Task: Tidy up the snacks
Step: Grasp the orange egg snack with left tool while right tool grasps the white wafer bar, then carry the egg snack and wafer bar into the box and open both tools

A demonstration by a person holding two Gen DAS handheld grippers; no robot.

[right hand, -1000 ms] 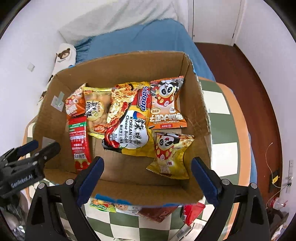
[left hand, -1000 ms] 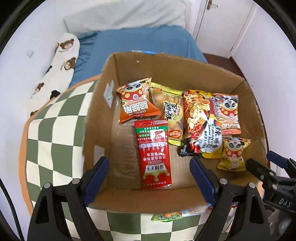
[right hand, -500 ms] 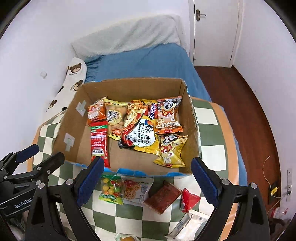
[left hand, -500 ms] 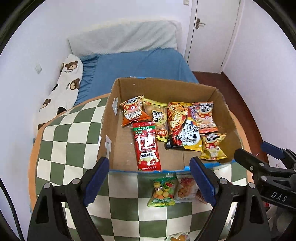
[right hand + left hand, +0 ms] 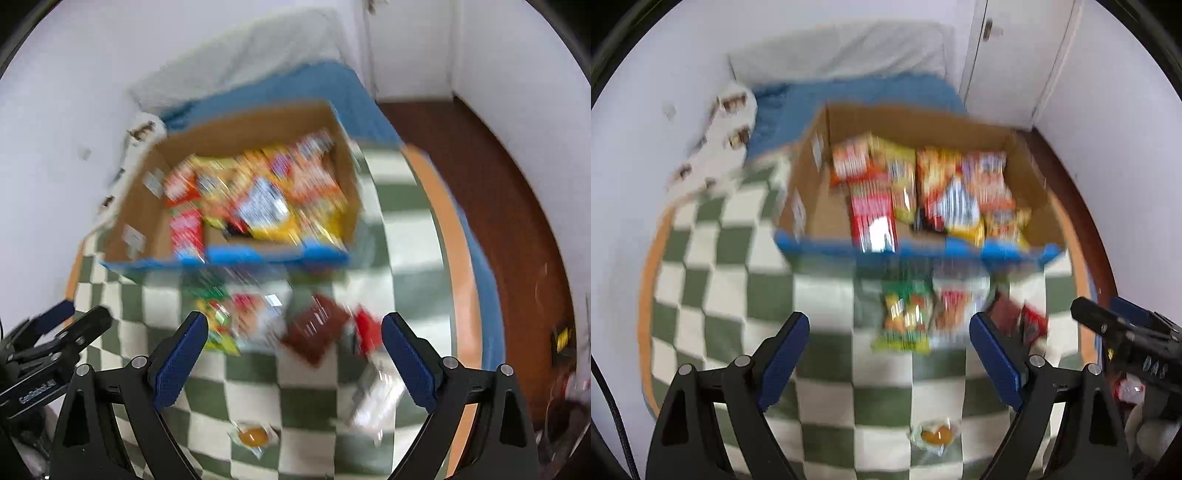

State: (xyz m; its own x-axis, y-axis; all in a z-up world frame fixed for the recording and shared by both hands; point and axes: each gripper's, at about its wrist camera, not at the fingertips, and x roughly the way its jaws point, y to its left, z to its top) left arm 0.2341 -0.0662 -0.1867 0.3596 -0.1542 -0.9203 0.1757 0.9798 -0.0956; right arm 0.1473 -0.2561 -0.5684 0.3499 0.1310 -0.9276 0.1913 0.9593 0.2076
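Both grippers have pulled back from the open brown cardboard box since a second ago, so the loose packets in front of it now show on the green-and-white checked tablecloth. Motion blur makes the packet writing unreadable; only "DAS" on the right gripper's body, seen from the left wrist view, can be made out. The left gripper has its blue-padded jaws spread wide with nothing held, and so does the right gripper. Snack packets lie flat inside the box. Just before its blue-taped front edge lie a green fruit-candy packet, a brown packet and a small red packet. Nearer the cameras sits a small clear wrapper with an orange sweet.
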